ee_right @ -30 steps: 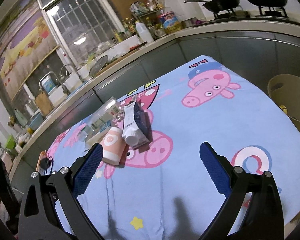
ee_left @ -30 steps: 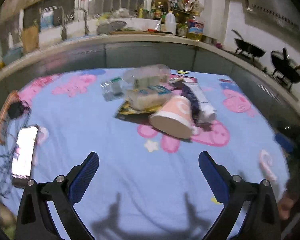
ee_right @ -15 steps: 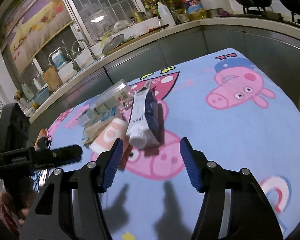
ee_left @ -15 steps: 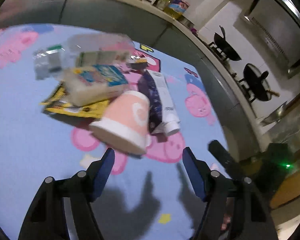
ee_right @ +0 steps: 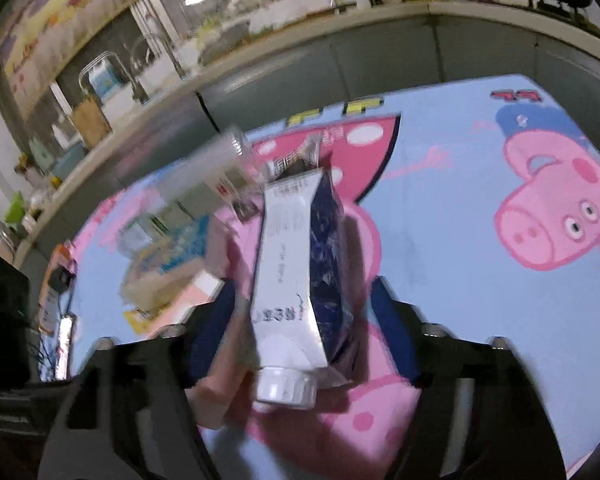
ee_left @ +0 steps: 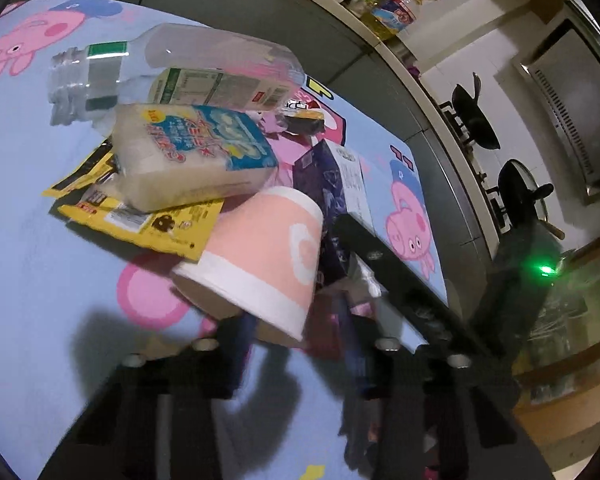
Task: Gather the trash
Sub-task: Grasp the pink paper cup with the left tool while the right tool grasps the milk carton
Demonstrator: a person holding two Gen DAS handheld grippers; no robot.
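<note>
The trash pile around the pink paper cup and the blue-and-white carton lies mid-table, where the left tongs are closing on the cup's rim and the right tongs are closing astride the carton, so firm grips and lifts seem next.

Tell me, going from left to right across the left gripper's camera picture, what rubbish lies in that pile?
Clear plastic bottle → yellow wrapper → white pack with blue print → pink paper cup → dark blue and white carton.
</note>
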